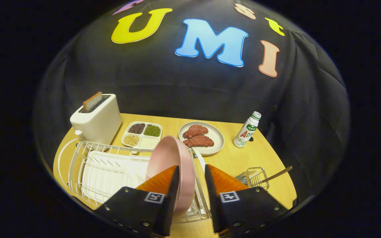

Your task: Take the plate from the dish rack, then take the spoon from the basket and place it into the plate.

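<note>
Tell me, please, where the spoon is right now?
The spoon sits in the small wire basket, beyond the gripper and near the milk bottle.

Toaster (97,119), bottle (247,130) (upright), steaks (198,136)

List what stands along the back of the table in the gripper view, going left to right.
Toaster with a slice in its slot, divided tray of beans and grains, plate of meat, small bottle. Nearer, the gripper stands open around the pink plate in the dish rack.
</note>
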